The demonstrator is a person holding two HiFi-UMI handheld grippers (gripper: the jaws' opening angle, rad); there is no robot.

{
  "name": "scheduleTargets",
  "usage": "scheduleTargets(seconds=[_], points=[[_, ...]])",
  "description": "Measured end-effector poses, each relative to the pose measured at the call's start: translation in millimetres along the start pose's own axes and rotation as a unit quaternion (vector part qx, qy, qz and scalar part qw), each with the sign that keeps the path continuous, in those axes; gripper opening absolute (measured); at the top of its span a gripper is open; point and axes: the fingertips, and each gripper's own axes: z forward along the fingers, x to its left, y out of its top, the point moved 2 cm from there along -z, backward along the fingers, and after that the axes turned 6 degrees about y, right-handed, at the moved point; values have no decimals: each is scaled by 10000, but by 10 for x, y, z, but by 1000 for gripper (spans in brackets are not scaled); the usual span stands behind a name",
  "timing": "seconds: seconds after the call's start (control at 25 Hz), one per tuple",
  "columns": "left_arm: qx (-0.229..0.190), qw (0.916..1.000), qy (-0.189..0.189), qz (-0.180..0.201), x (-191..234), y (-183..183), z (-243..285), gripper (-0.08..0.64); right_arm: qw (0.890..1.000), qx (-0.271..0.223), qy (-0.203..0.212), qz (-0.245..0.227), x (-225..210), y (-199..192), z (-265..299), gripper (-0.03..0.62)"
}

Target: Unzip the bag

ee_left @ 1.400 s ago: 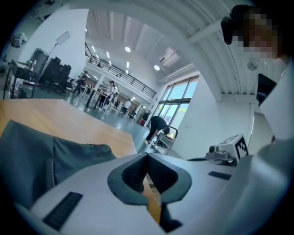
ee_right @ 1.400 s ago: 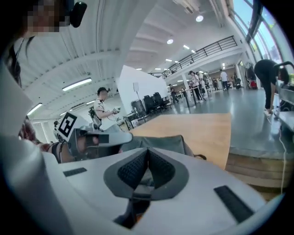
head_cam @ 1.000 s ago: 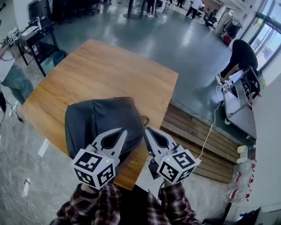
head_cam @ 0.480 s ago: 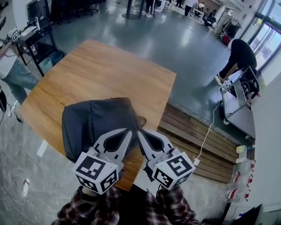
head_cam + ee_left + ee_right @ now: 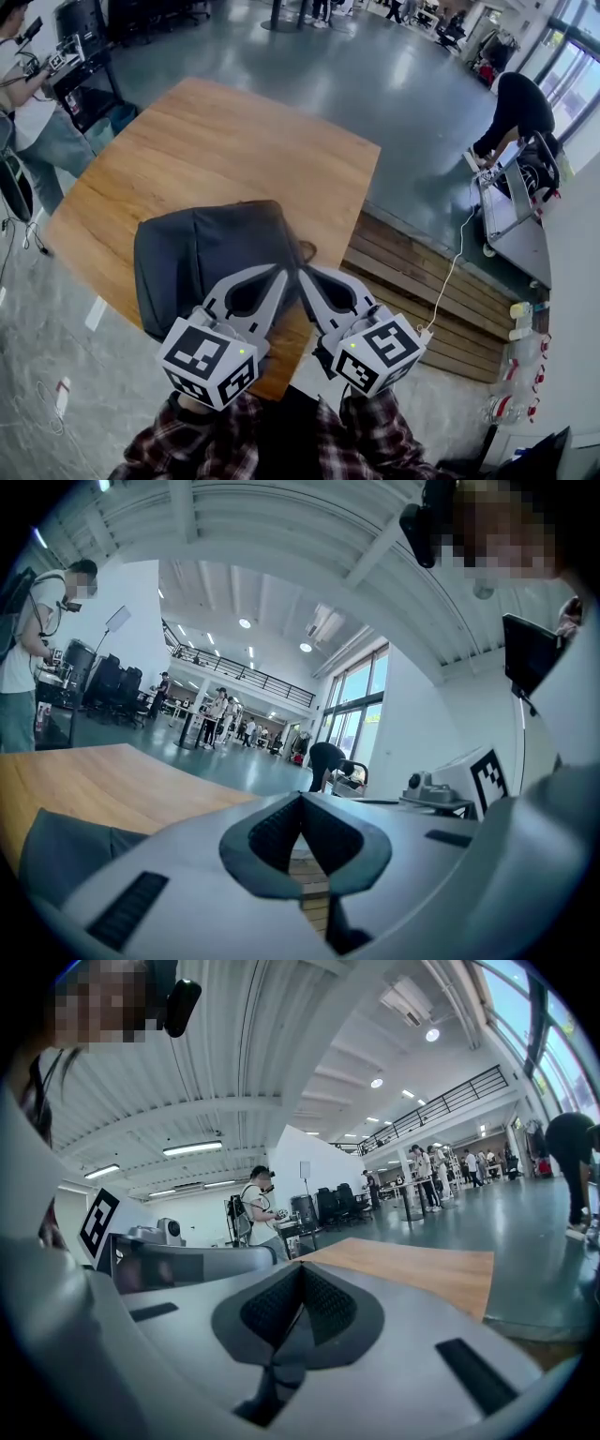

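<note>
A black bag (image 5: pixel 202 253) lies flat on the near corner of a wooden table (image 5: pixel 234 141). Both grippers hover over its right near edge with their tips almost touching each other. My left gripper (image 5: pixel 283 272) is shut, its tip over the bag's right side. My right gripper (image 5: pixel 303 273) is also shut, just past the bag's right edge. In the left gripper view the jaws (image 5: pixel 300 796) meet with nothing between them, and the bag (image 5: pixel 66 850) shows low at the left. The right gripper view shows its jaws (image 5: pixel 302 1267) closed above a dark surface. No zipper pull can be made out.
A wooden plank platform (image 5: pixel 422 291) sits right of the table, with a white cable (image 5: pixel 453 267) running over it. One person stands by a black cart (image 5: pixel 80 75) at the far left. Another bends over a trolley (image 5: pixel 506 202) at the right. Bottles (image 5: pixel 525 319) stand by the right wall.
The two grippers have drawn together; their tips, apart a second ago, now sit side by side at the bag's right edge. The bag has not visibly moved.
</note>
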Motion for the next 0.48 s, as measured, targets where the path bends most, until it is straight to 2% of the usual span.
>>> scheduleTargets(seconds=[0.28, 0.48], points=[[-15, 10000, -5, 18, -8, 25, -66, 9, 10000, 30, -3, 25, 66, -15, 22, 11], [-124, 9991, 399, 109, 85, 314, -214, 9, 9993, -20, 361, 20, 197, 202, 176, 11]])
